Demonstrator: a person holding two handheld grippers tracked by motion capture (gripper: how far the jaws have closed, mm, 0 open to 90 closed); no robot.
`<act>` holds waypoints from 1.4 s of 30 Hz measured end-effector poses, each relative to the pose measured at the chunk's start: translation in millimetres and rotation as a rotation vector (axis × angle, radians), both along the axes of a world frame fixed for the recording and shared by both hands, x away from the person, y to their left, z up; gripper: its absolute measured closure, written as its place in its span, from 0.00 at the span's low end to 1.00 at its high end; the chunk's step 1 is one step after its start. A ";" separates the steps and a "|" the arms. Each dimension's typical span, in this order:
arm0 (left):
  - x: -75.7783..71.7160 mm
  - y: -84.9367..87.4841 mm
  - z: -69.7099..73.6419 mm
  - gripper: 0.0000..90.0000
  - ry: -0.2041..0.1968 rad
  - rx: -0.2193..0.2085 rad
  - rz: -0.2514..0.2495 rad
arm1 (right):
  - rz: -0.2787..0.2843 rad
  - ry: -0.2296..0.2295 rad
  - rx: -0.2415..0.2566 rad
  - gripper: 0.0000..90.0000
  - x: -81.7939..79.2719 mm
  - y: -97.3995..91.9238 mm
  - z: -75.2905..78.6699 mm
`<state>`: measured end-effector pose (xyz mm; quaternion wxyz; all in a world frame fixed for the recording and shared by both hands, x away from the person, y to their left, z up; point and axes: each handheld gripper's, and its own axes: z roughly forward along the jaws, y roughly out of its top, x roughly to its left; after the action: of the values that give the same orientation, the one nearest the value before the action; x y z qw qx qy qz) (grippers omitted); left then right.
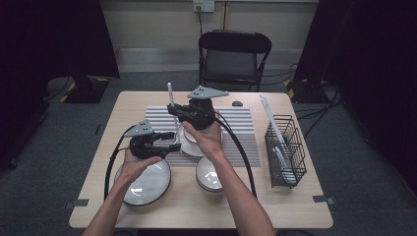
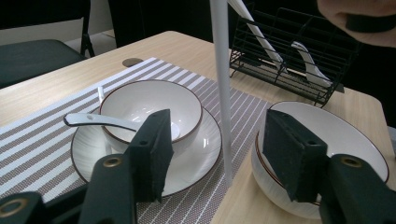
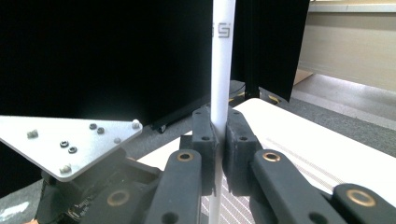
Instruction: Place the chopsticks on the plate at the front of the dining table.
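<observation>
Right gripper view: chopstick (image 3: 221, 70) upright

Black tongs (image 3: 218, 140), grey three-cornered plates

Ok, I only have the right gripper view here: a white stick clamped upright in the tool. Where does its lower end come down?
Observer: The white stick ends at the edge of the striped mat, between a bowl that stands on a plate and a second bowl.
Operator: Is the other tool gripping it too?
Observer: No. The left tool is open, with one pad on either side of the stick and neither touching it.
Operator: Anything in the bowls?
Observer: A white spoon lies in the bowl on the plate.
</observation>
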<state>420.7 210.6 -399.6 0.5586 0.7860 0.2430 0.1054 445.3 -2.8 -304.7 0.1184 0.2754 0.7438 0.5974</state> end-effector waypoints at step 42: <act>2.2 11.9 -1.2 0.95 0.005 -0.074 0.027 | 0.046 -0.015 0.028 0.87 -3.2 17.0 -0.2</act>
<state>422.9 222.5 -400.8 0.5852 0.7618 0.2587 0.1019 442.2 14.2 -304.9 0.1063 0.2557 0.7405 0.6124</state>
